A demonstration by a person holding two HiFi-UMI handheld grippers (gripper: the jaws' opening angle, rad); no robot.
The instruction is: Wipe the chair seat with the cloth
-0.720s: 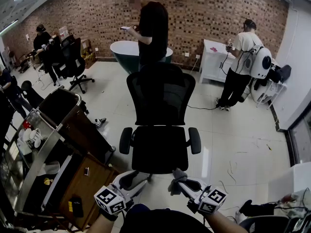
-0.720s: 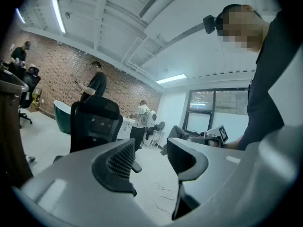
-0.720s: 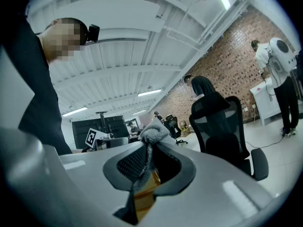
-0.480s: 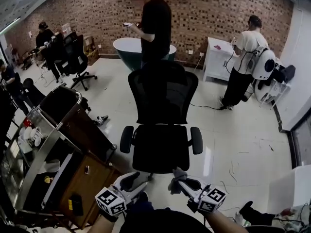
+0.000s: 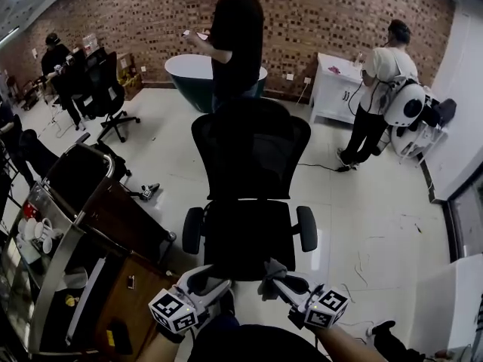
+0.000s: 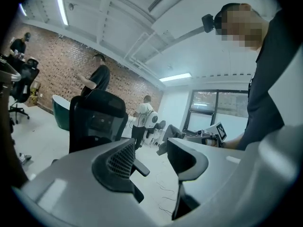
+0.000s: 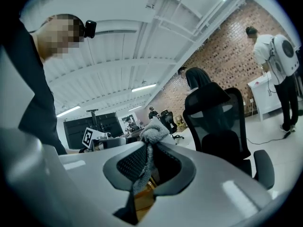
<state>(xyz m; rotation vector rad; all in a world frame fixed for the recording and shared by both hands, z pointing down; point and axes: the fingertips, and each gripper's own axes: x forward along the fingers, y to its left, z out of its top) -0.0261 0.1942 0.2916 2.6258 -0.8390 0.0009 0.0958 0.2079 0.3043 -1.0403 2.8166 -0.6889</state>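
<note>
Head view. Black office chair mid-frame on glossy pale floor tiles (image 5: pixel 362 210): tall mesh backrest (image 5: pixel 250 153), flat padded chair seat (image 5: pixel 249 236), rounded armrest pad (image 5: pixel 193 230) on each side. Just below the seat's front edge, left gripper (image 5: pixel 207 281), white moulded plastic, with a black-and-white marker cube (image 5: pixel 172 310) at its rear. Right gripper (image 5: pixel 281 281) just beside it, gripping a crumpled grey cloth (image 5: pixel 269 272). Cloth close to the seat's front edge; touching or not, can't tell. Behind the chair: person in black (image 5: pixel 235 44), dark green oval tub (image 5: pixel 189 78), red brick wall (image 5: pixel 136 13). Far right: person in a white shirt (image 5: pixel 377 81) beside a white cabinet (image 5: pixel 332 89). Left: steel-framed cart (image 5: pixel 75 202).

Left gripper view. Left gripper jaws spread apart, nothing between them, only floor and room in the gap. Smooth grey curved shells, dark ribbed pad (image 6: pixel 118 160) on the left-hand jaw. Chair backrest upright beyond, at frame left; right gripper and its grey cloth tuft visible past the right-hand jaw.

Right gripper view. Right gripper jaws clamped on the cloth: looped terry texture, bunched in a lump above the jaw tips, a strip running down between the dark mesh-patterned pads. Cloth held up in the air, chair well beyond at frame right, seat and backrest black. White ribbed ceiling with strip lights (image 7: pixel 142 87) overhead.
</note>
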